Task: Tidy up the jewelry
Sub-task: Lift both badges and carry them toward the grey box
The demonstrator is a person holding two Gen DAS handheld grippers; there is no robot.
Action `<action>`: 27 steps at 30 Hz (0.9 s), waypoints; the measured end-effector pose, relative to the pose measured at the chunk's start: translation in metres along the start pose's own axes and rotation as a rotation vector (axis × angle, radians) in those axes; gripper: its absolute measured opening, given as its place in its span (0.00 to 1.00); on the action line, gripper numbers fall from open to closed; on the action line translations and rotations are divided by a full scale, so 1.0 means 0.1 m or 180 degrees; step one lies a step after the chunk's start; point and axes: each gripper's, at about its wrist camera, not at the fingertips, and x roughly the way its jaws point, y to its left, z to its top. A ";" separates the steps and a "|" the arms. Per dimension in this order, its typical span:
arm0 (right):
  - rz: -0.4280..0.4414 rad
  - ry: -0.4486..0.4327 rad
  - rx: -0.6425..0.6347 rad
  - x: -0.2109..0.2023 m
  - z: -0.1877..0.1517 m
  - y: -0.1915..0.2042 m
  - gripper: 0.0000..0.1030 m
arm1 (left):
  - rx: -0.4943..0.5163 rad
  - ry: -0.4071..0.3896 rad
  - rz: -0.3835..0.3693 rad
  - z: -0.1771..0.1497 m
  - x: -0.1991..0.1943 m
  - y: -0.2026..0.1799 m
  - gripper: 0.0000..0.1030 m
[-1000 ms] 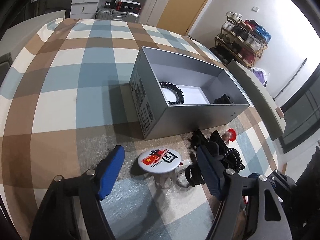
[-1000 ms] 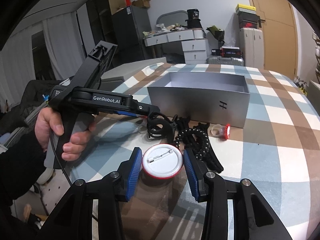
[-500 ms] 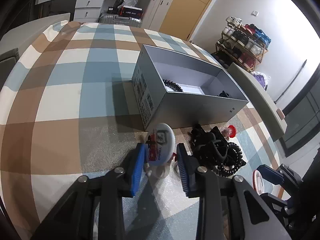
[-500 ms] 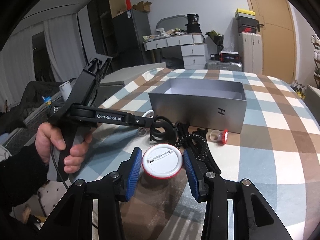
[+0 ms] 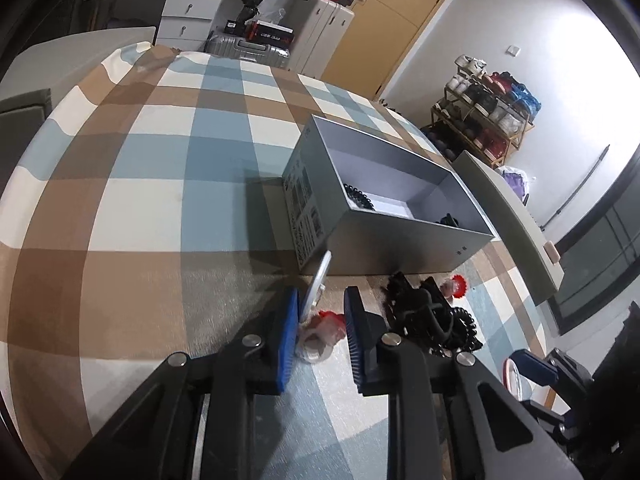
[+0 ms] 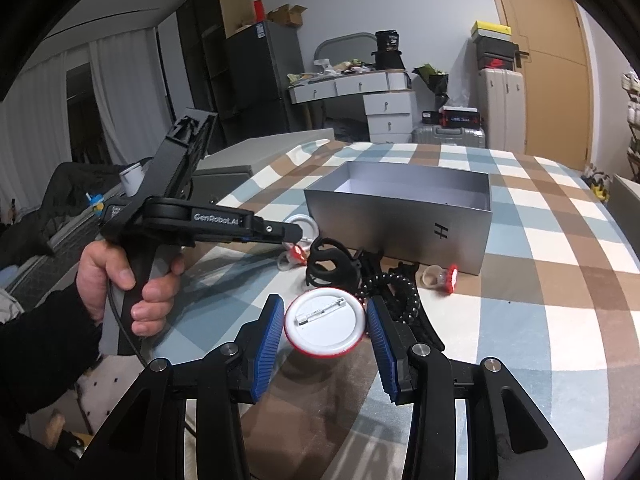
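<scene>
The left gripper [image 5: 320,320] has just been closing, and its blue fingers [image 5: 290,332] now pinch a round badge [image 5: 316,288] on edge. The badge stands tilted up between them, its top rim showing against the near wall of the grey box [image 5: 400,248]. Beneath it a clear ring with a red top [image 5: 324,332] lies on the surface, just under the fingers. The right gripper [image 6: 326,330] holds a second badge [image 6: 325,327] flat, pin side up, with a blue finger touching each side of its rim.

The box sits open toward the middle of the checked surface [image 5: 160,184]. A dark coiled band [image 5: 358,198] and another dark piece [image 5: 450,221] already lie inside. A tangle of black hair ties and clips [image 5: 432,316] and a second red-topped ring [image 5: 454,286] wait just outside its near wall.

The step in hand appears to be carrying the left badge into the box. The badge is thin and gripped on its edges, so it could swivel or slip. Pressure should stay steady, and the lift should go straight up first, clear of the ring below. The badge then needs to pass above the near wall before it comes down. Letting go low over the white floor, beside the coiled band, would keep it from bouncing out. The right gripper does best waiting where it is, so the two do not meet over the box.
</scene>
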 end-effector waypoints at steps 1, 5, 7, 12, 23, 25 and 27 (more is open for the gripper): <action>0.0000 0.0002 -0.0005 0.00 0.00 0.00 0.41 | 0.0013 0.0022 0.0006 0.02 0.02 0.01 0.17; -0.0005 0.0004 -0.0006 0.00 0.01 0.00 0.41 | 0.0036 0.0075 0.0007 0.06 0.06 0.01 0.06; -0.0007 0.0002 0.0000 0.00 0.01 0.00 0.41 | 0.0031 0.0080 -0.0013 0.06 0.06 0.01 0.04; -0.0008 -0.0012 0.0004 -0.01 0.01 -0.01 0.41 | 0.0016 0.0001 0.0031 0.03 -0.03 0.01 0.03; 0.0015 -0.0060 0.0051 -0.05 0.04 -0.04 0.41 | -0.0022 -0.0221 -0.0110 0.00 -0.28 -0.09 0.03; 0.0023 -0.0056 0.0074 -0.04 0.04 -0.04 0.41 | -0.0067 -0.0123 -0.0130 -0.03 -0.20 -0.07 0.03; 0.0031 -0.0055 0.0073 -0.05 0.04 -0.03 0.41 | -0.0169 -0.0008 -0.0221 -0.06 -0.10 -0.01 0.03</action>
